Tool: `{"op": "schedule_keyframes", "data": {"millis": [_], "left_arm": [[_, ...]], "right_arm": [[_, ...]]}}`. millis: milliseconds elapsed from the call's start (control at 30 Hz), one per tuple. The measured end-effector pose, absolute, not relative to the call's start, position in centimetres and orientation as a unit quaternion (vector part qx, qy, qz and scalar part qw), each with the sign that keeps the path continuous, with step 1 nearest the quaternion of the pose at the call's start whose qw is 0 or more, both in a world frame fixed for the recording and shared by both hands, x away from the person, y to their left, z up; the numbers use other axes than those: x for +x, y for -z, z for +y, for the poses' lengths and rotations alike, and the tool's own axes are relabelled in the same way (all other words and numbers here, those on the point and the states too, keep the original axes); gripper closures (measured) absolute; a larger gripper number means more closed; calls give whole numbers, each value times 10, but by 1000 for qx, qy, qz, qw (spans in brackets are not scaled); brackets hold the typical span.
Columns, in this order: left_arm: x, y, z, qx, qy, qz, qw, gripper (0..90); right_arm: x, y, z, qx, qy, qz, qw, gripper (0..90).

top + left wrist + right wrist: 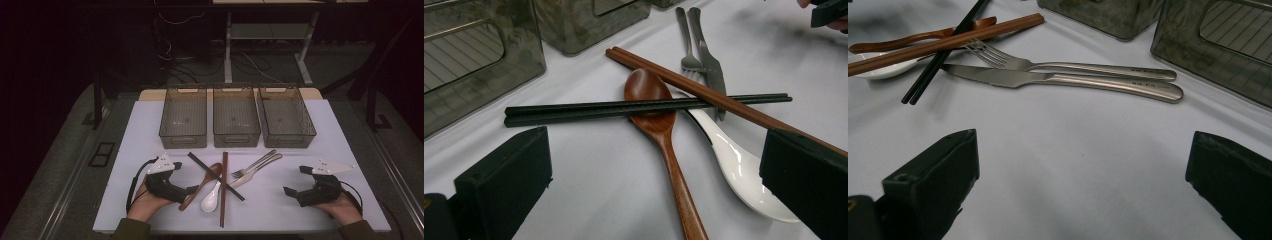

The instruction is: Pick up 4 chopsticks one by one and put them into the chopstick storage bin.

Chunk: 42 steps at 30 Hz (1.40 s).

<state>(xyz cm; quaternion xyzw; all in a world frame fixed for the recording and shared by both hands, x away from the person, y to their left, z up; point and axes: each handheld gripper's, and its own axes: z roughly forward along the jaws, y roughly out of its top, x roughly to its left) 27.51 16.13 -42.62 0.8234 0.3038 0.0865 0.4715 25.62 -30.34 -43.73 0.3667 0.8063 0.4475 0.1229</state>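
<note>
Fingers: both pairs spread wide, nothing between them — L gripper [192,189] and R gripper [290,192] rest low on the white table [150,130], each flanking the cutlery pile, prob. so either hand can reach in w/o crossing.
L gripper aim: its own view looks straight at the wooden spoon [659,130] handle, which runs near-ward btw the jaws; likely the first pick on that side.
Wooden spoon: left of pile centre, bowl far, handle near-left, close by L gripper's tips.
White spoon [211,198]: just right of the wooden one, bowl near; handle tucked under the sticks.
Black chopsticks [215,176]: lie diagonally across the wooden spoon's bowl, so the spoon is pinned — lifting it may drag them.
Brown chopsticks [224,187]: run near-to-far through the pile's middle, on top of the black pair where they cross.
Fork [1068,65] & knife [1063,81]: side by side, right of centre, handles far-right, tines and blade tip under the brown sticks; nearest to R gripper, though well apart from it.
Bins [236,116]: three empty smoky bins in a row at the far edge, prob. one per cutlery type for sorting.
Progress: none sorted yet, judging by the empty bins.
</note>
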Motion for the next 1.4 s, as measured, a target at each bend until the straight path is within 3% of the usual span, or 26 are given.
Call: {"op": "schedule_keyframes", "data": {"millis": [900, 1200, 1400], "left_arm": [[288, 421, 137, 828, -93, 318, 452, 24], [284, 418, 122, 830, -61, 300, 466, 203], [281, 415, 113, 835, -31, 272, 478, 451]], "right_arm": [[258, 438, -303, 367, -446, 807, 124, 5], [258, 438, -302, 366, -446, 808, 124, 5], [259, 439, -301, 366, -444, 809, 122, 5]]}}
